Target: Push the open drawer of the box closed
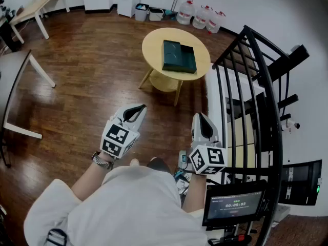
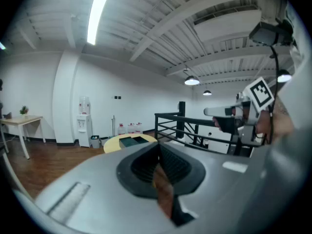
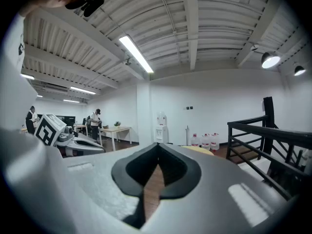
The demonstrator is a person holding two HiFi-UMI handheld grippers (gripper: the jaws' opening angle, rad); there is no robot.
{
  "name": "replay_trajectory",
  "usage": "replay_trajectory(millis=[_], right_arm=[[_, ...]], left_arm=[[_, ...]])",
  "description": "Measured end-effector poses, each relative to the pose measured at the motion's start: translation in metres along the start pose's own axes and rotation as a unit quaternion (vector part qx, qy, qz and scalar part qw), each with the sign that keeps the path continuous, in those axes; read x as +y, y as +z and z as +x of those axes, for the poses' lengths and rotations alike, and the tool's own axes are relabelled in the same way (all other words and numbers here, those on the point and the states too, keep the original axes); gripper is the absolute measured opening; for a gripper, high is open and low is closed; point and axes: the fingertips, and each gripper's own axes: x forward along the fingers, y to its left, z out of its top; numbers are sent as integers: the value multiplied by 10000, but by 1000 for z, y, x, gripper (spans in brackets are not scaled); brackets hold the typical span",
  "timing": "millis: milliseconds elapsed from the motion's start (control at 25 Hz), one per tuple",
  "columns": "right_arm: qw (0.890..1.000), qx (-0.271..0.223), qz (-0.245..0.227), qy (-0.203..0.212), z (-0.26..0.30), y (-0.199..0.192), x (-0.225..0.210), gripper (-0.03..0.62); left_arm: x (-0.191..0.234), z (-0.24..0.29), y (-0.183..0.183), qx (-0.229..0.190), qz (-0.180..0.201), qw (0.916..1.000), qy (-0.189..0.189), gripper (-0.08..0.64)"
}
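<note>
far side of the room in the head view: a round yellow table point(image 1: 154, 50), and on it, right of centre, the dark green box point(image 1: 171, 55), flat on its base. long axis across the picture, left to right, tipped a little clockwise, so the right end sits slightly nearer the camera. split into two parts by a line across the short way: a taller, smooth-topped part on the left and a lower part on the right, seemingly the open drawer point(image 1: 188, 60), pulled out toward the black railing point(image 1: 256, 86). too small in the left gripper view to show more than the same two-tone split.

nearer the camera, well apart from the table and above the wooden floor point(image 1: 82, 76): the left gripper point(image 1: 139, 108), aimed up the picture and slightly right, toward the table. jaws pressed together along the whole seam, nothing pinched, only floor showing through the slit below the pads. behind it, a hand with a wristwatch point(image 1: 102, 160).

to its right, with a clear gap between the two: the right gripper point(image 1: 200, 118), aimed almost straight up the picture, near the foot of the railing. pads likewise closed flat against each other, empty.

neither gripper touching box or table.

beyond the table, against the white wall: three big water bottles point(image 1: 201, 15) and a small bin point(image 1: 141, 12). at top left, a pale desk point(image 1: 38, 6); at bottom right, a small screen point(image 1: 233, 206).
</note>
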Motion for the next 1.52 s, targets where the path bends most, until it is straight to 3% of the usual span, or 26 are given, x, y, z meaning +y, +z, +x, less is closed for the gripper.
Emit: replay_trajectory(millis=[360,680,840,1040,1280,1520], right_arm=[[9998,171,129,-63,19,-8,2,2],[9993,207,298,-21,65,-23,-33,2],[9996,145,257,-28,106,-15,-62,2],[9994,251,248,-71,166,-8,-111,2],[9981,522,326,-93,218,-19,-190,2],[9977,614,265,-57,277,-2,-248,2]], left_arm=[[9,3,-5,91,9,9999,-89,8],[23,51,-7,225,77,9996,-126,8],[45,92,12,82,180,9998,-61,8],[77,161,28,181,93,9998,-70,8],[86,251,40,293,-9,9996,-27,8],[113,319,69,369,20,9993,111,8]])
